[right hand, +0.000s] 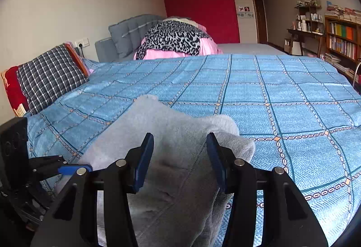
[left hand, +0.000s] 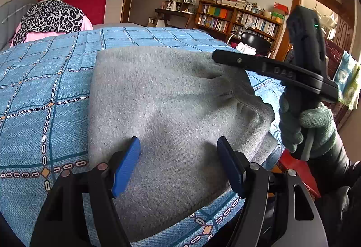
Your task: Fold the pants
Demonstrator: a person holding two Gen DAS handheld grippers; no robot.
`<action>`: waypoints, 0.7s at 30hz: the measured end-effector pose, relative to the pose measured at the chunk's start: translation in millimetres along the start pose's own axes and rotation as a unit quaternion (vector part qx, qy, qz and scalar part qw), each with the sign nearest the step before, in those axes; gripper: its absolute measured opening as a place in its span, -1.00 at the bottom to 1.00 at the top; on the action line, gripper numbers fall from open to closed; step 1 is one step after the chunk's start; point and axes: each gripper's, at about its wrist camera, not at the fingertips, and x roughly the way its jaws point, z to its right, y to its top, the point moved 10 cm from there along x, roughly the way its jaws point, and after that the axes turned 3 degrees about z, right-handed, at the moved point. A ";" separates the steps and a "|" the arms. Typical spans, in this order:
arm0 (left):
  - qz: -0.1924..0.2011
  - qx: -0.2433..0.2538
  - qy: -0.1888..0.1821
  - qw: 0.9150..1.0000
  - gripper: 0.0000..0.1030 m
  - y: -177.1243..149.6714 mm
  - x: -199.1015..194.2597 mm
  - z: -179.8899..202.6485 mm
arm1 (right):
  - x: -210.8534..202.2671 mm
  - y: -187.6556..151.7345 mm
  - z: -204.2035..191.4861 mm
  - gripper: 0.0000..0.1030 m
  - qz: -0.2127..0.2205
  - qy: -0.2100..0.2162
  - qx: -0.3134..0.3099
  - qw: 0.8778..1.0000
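The grey pants lie folded into a thick, roughly rectangular bundle on the blue checked bedspread, near the bed's front edge. In the left wrist view the left gripper hovers low over the near part of the bundle, its 2 blue fingers spread wide with grey cloth showing between them and nothing clamped. To the right in that same view, the right gripper reaches in from the side, held by a hand in a green knit glove; its tip lies over the far right corner of the pants, where the fabric bunches into creases, though whether it touches the cloth cannot be told. The right wrist view shows that gripper's 2 blue fingers also set wide apart above a raised, rumpled fold of the pants, gripping nothing. At the left edge of this view a blue fingertip of the left gripper rests by the edge of the cloth. Further back on the bed sit a leopard-print blanket over pink bedding, and a checked pillow by the wall. A bookshelf stands across the room.
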 end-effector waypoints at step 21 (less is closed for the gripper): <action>0.000 0.010 0.002 1.000 0.36 -3.0 -0.1 0.6 | -28.3 -38.0 -5.1 -0.03 0.006 -0.042 -0.035 0.998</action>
